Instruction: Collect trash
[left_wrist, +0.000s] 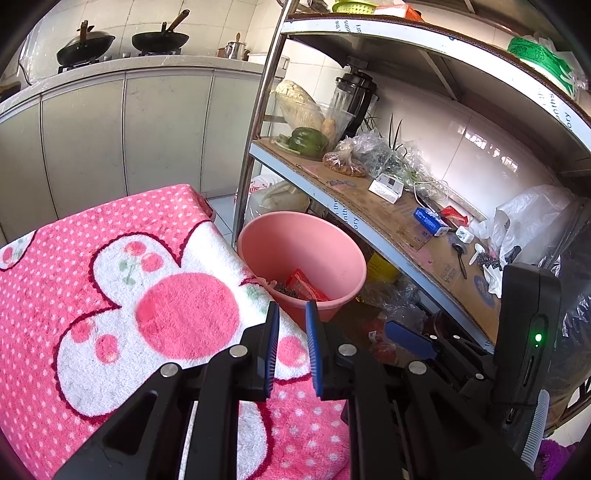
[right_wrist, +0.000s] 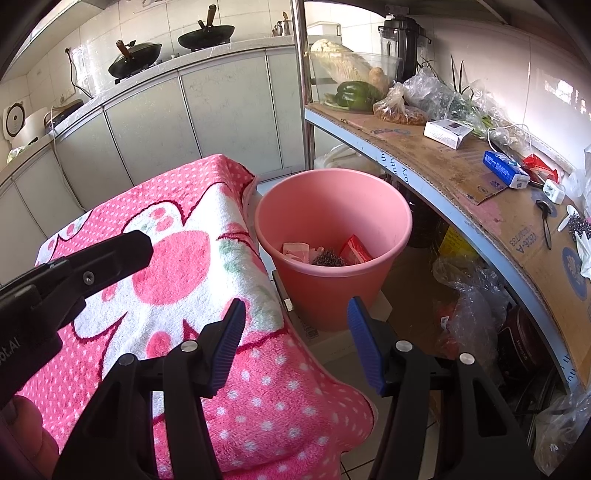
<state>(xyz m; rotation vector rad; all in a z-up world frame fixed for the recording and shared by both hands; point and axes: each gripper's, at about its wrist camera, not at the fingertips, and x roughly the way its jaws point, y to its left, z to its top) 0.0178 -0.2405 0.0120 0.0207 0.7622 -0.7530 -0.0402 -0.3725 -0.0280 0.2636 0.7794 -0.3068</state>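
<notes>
A pink bucket (left_wrist: 321, 240) (right_wrist: 332, 199) stands on the floor between a towel-covered table and a metal shelf. Inside it lie a red wrapper (left_wrist: 306, 286) (right_wrist: 354, 249), a dark wire scrubber (right_wrist: 328, 257) and crumpled pale paper (right_wrist: 295, 249). My left gripper (left_wrist: 292, 304) hovers over the table's edge beside the bucket, its blue pads a narrow gap apart with nothing between them. My right gripper (right_wrist: 296, 302) stands wide open and empty, just in front of the bucket. The left gripper's black finger (right_wrist: 110, 254) also shows in the right wrist view.
The pink polka-dot towel (left_wrist: 147, 295) (right_wrist: 184, 258) covers the table. The cardboard-lined shelf (right_wrist: 461, 173) carries a white box (right_wrist: 447, 133), a blue pack (right_wrist: 504, 168), a red wrapper (right_wrist: 539, 168), a spoon (right_wrist: 546, 221), a green pepper (right_wrist: 356, 94) and plastic bags. Cabinets with woks stand behind.
</notes>
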